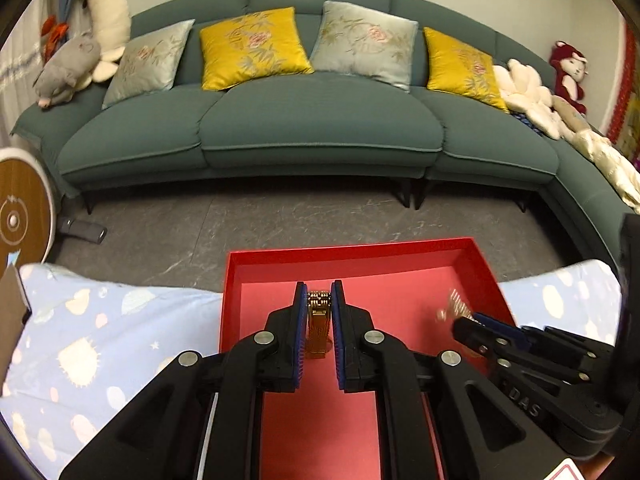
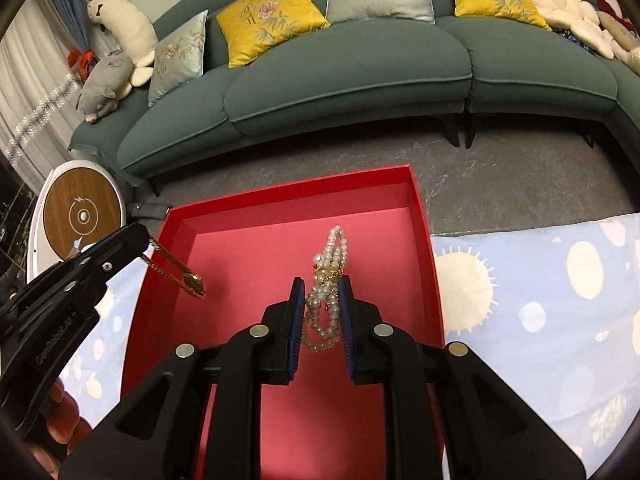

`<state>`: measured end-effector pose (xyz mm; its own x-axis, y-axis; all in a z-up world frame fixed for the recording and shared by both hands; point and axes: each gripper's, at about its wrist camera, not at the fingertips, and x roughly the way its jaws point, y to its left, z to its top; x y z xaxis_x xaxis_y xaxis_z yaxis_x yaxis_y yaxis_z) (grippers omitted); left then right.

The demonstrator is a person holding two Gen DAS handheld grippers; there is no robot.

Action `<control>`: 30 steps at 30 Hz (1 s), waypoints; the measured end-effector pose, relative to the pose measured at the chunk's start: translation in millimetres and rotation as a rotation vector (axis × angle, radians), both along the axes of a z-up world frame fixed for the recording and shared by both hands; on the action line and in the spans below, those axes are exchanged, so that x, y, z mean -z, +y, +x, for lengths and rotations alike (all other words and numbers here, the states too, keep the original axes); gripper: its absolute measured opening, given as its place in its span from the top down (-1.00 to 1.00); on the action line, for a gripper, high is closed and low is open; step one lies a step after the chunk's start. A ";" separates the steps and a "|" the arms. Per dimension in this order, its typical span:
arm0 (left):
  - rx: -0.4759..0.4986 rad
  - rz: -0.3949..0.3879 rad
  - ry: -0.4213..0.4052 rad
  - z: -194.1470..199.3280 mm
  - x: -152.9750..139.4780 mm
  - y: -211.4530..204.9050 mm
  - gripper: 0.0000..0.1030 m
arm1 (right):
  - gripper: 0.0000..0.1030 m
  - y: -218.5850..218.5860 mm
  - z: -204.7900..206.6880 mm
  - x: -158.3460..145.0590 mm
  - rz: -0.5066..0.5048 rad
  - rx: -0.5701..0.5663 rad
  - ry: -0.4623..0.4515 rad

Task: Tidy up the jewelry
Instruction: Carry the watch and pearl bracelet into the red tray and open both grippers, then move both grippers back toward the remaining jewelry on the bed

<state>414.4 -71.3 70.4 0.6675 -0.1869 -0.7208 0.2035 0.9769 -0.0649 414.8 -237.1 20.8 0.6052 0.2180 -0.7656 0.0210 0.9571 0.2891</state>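
In the left wrist view, we see the left gripper [image 1: 319, 300] at lower centre, its matte black arms ending in ribbed blue pads pressed onto a gold bracelet [image 1: 319, 322] of flat, shiny metal links. The band hangs straight between the pads, over the smooth pink floor of the red box [image 1: 348, 250], a shallow rectangular cardboard tray. The tray sits on a pale blue cloth [image 1: 92, 332] printed with soft white blobs. At lower right the right gripper [image 1: 466, 316] reaches in; the pale thing at its tip is blurred, probably beads.

In the right wrist view, the right gripper [image 2: 322, 292] pinches a pearl bracelet [image 2: 326, 280] of round, glossy beads in several strands with a small gold clasp. Its loops stick up past the fingertips and sag below them, above the box floor [image 2: 248, 264]. At left centre the left gripper [image 2: 150, 246] dangles the gold band over the tray's left side.
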 end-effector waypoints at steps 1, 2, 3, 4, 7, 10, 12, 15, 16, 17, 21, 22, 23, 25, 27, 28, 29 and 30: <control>-0.020 -0.008 0.000 2.1 2.1 2.2 0.74 | 0.63 -1.9 3.7 2.1 -0.007 -0.003 0.002; -0.036 -0.020 -0.005 2.6 3.4 3.8 0.73 | 0.42 -2.5 5.0 2.7 -0.020 -0.003 -0.002; -0.047 -0.035 -0.011 2.1 4.2 6.3 0.65 | 0.11 -3.0 3.4 2.3 -0.033 0.004 -0.012; -0.063 -0.040 -0.021 1.3 2.9 10.2 0.43 | 0.01 -3.8 1.4 0.1 -0.042 0.014 -0.030; -0.083 -0.048 -0.063 -12.8 -8.5 20.8 0.32 | -0.02 -11.6 -18.0 -13.3 -0.046 0.035 -0.102; -0.065 -0.035 -0.090 -39.0 -24.8 32.4 0.31 | -0.02 -23.2 -47.6 -30.5 -0.035 0.033 -0.154; -0.045 -0.028 -0.100 -63.7 -36.3 42.2 0.18 | -0.02 -30.6 -77.7 -42.9 -0.038 0.032 -0.178; -0.028 -0.002 -0.117 -110.9 -47.8 55.6 -0.23 | -0.02 -37.2 -124.5 -61.2 -0.060 0.017 -0.200; -0.022 0.000 -0.115 -125.8 -49.6 59.0 -0.29 | -0.02 -38.9 -142.8 -66.5 -0.067 0.012 -0.205; -0.010 0.002 -0.109 -142.4 -49.7 62.7 -0.29 | -0.02 -40.6 -160.7 -69.5 -0.067 0.007 -0.209; 0.018 0.019 -0.065 -195.6 -42.1 71.3 -0.36 | -0.02 -44.5 -222.6 -69.6 -0.033 0.004 -0.181; 0.024 0.015 -0.046 -208.0 -37.6 74.2 -0.36 | -0.02 -44.4 -235.0 -67.7 -0.025 0.004 -0.171; 0.022 0.010 -0.032 -219.6 -33.8 76.8 -0.36 | -0.02 -44.4 -248.4 -64.5 -0.024 0.011 -0.163; 0.018 -0.001 -0.003 -241.3 -22.2 81.5 -0.37 | -0.03 -43.1 -273.2 -56.0 -0.030 0.018 -0.143; 0.012 -0.014 0.030 -256.5 -9.6 81.8 -0.37 | -0.03 -42.2 -295.9 -44.1 -0.038 0.034 -0.125; 0.006 -0.020 0.043 -264.1 -2.6 83.2 -0.37 | -0.06 -41.3 -305.4 -37.9 -0.034 0.040 -0.119; -0.002 -0.030 0.057 -270.8 4.4 84.4 -0.37 | -0.11 -41.8 -313.9 -30.2 -0.025 0.045 -0.107; -0.012 -0.035 0.073 -278.4 11.4 83.4 -0.37 | -0.11 -43.0 -321.0 -22.4 -0.018 0.055 -0.095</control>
<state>136.0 12.1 59.0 0.6157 -0.2053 -0.7608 0.1851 0.9761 -0.1136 93.8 -280.1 43.2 0.6858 0.1696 -0.7078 0.0469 0.9602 0.2755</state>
